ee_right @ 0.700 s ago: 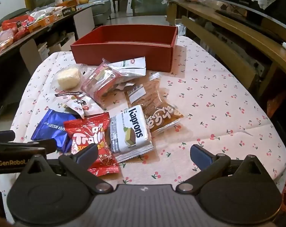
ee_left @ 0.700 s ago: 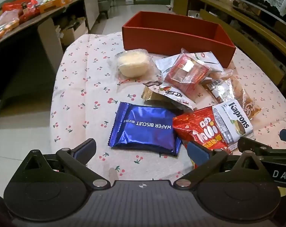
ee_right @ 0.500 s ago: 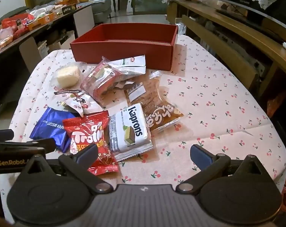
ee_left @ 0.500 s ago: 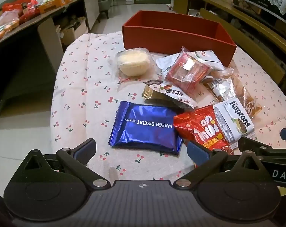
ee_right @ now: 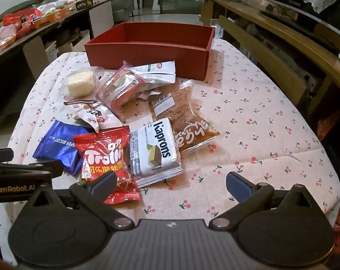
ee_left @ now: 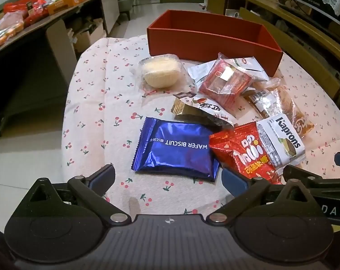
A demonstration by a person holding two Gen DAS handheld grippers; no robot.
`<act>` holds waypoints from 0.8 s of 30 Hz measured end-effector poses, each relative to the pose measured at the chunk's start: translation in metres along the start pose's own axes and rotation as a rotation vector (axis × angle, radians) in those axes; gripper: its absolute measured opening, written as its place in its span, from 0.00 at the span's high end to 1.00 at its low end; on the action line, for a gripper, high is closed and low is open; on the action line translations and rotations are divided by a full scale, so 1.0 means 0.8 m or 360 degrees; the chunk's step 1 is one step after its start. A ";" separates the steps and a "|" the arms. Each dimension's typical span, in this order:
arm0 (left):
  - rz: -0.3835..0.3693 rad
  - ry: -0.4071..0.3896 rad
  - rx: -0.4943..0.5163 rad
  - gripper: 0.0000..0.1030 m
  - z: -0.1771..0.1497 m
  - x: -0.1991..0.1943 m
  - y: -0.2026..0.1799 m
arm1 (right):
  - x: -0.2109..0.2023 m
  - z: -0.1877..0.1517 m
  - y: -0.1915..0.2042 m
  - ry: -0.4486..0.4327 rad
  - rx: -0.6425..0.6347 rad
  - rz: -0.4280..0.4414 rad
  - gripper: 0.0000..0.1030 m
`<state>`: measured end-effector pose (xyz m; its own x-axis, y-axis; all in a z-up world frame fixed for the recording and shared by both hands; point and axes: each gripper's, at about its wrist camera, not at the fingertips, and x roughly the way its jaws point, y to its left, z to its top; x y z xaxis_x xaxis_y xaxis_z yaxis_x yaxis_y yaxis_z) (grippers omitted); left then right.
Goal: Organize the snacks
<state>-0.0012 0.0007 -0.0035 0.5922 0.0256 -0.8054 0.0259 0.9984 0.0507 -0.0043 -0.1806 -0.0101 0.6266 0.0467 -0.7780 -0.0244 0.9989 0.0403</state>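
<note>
I am holding both sets of fingers spread wide over the near edge of the worktop (ee_left: 95, 103), nothing between them: my left gripper (ee_left: 167, 177) is facing the blue wafer biscuit pack (ee_left: 174, 149) at lower centre of its view, my right gripper (ee_right: 171, 181) is pointing just right of the Kaprons pack (ee_right: 154, 147). The snacks are lying piled mid-frame; the red box (ee_right: 147, 54) behind them looks empty. I am judging the foil pack light, crinkly and slippery, its wafers brittle, so I am favouring a gentle pinch across a sealed end.
</note>
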 end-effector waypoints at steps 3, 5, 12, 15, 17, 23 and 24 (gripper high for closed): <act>0.0006 0.0001 0.0003 0.02 -0.001 0.000 -0.001 | 0.000 0.000 0.000 0.0004 -0.0003 0.0001 0.00; 0.0006 0.0000 0.0002 0.02 -0.001 0.000 0.000 | 0.001 0.000 0.000 0.0004 -0.0003 0.0001 0.00; 0.0011 0.0004 0.0014 0.02 -0.002 0.000 -0.001 | 0.003 -0.002 0.002 0.0016 -0.0009 -0.0002 0.00; 0.0012 0.0006 0.0017 0.03 -0.003 0.000 -0.001 | 0.004 -0.002 0.002 0.0024 -0.0008 -0.0001 0.00; 0.0013 0.0008 0.0021 0.03 -0.003 0.000 -0.001 | 0.004 -0.002 0.002 0.0029 -0.0009 -0.0001 0.00; 0.0012 0.0009 0.0022 0.03 -0.004 0.000 -0.001 | 0.005 -0.002 0.002 0.0034 -0.0008 0.0001 0.00; 0.0013 0.0009 0.0021 0.04 -0.003 0.000 -0.001 | 0.005 -0.002 0.002 0.0035 -0.0008 0.0000 0.00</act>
<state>-0.0033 0.0000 -0.0054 0.5879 0.0339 -0.8083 0.0318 0.9974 0.0650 -0.0030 -0.1787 -0.0140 0.6094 0.0469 -0.7915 -0.0285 0.9989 0.0373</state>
